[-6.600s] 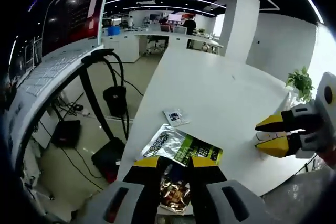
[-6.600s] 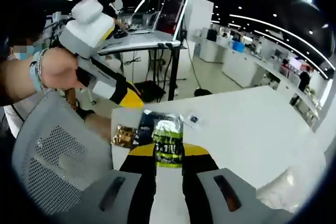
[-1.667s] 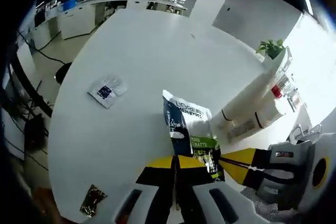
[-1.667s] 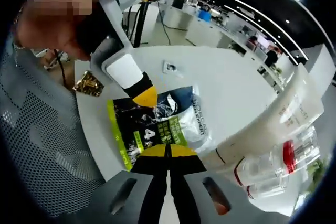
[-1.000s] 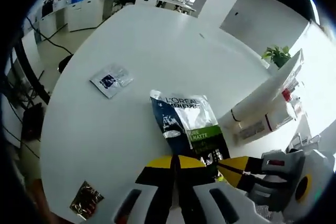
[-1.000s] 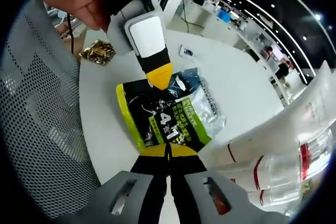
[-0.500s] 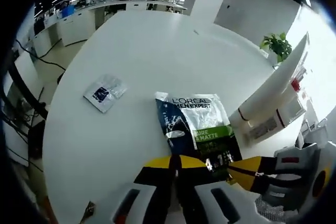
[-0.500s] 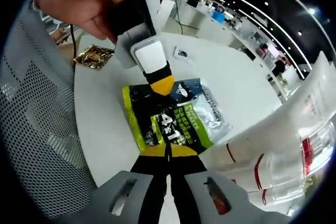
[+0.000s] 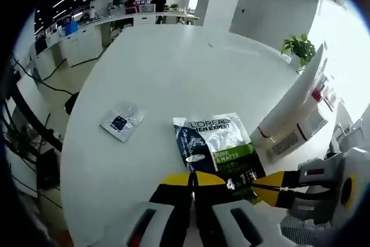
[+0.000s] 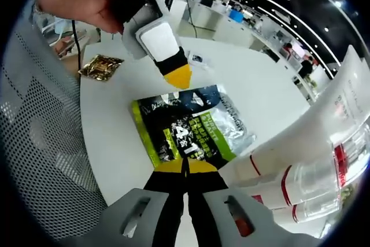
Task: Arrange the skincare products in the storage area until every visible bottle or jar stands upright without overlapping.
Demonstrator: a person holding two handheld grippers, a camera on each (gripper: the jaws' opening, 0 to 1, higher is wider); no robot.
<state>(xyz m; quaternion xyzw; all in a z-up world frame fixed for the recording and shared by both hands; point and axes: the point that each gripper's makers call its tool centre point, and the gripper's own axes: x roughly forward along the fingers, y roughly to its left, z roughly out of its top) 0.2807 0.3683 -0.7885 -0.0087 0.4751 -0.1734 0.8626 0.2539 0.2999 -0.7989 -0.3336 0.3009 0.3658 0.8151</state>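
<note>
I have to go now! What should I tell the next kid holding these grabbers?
Left gripper: shut, lifted just above the pouch. Right gripper: shut on the pouch's near edge.
Pouch lies flat on the white table; white tubes lie on their sides beside it. A small sachet and a gold wrapper lie apart.
Done: nothing upright yet.
Left: stand the tubes and the rest up, none overlapping.
</note>
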